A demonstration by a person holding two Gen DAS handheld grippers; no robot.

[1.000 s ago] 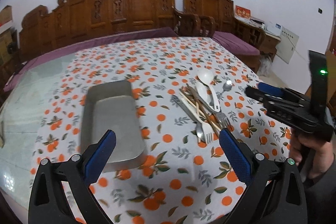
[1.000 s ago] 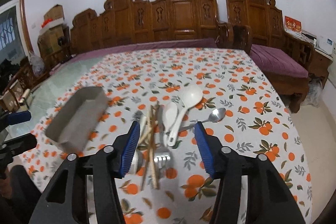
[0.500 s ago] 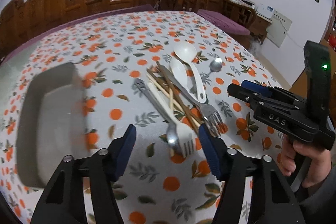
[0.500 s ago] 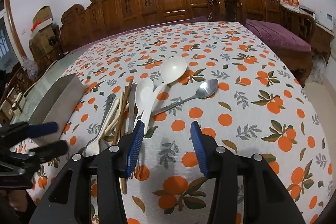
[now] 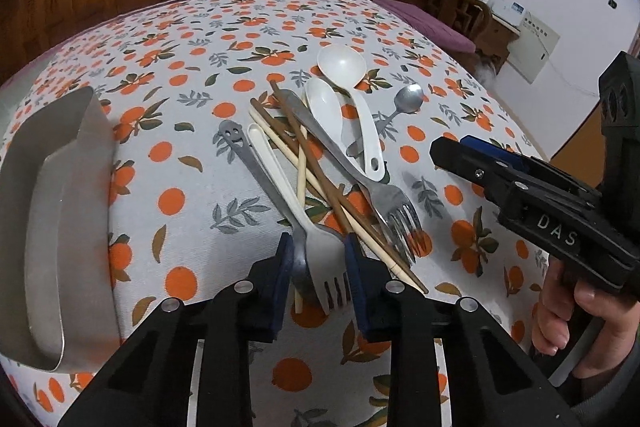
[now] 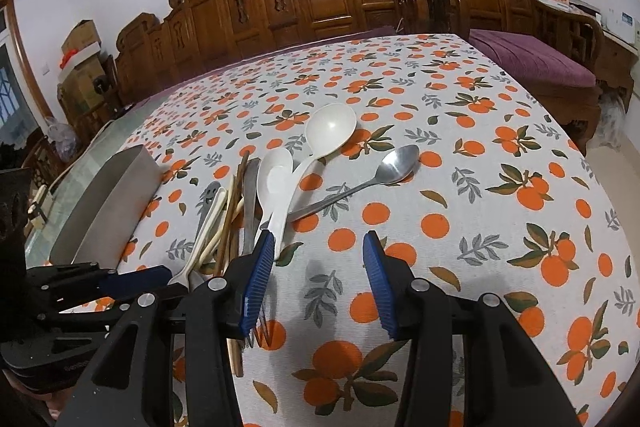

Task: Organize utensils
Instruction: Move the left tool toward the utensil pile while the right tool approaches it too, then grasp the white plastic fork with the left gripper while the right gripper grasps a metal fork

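The left gripper (image 5: 318,261) had just been closing, and its blue pads (image 5: 283,259) bracketed the heads of two forks: a white plastic fork (image 5: 320,247) and a metal fork with a smiley-face handle (image 5: 256,167) lying beside it. Whether the pads already pressed on the forks could not be told.

The right gripper (image 6: 320,279) stood half-open over bare tablecloth (image 6: 480,147), with nothing between its jaws. Its left pad (image 6: 258,279) sat just beside the handle end of a white spoon (image 6: 276,187).

The utensils lay in a loose pile at the middle of the table: chopsticks (image 5: 320,183), a second metal fork (image 5: 360,179), the white spoon, a larger white ladle (image 5: 348,83) and a metal spoon (image 5: 404,103). A metal tray (image 5: 52,211) stood to the left of the pile, apart from it.
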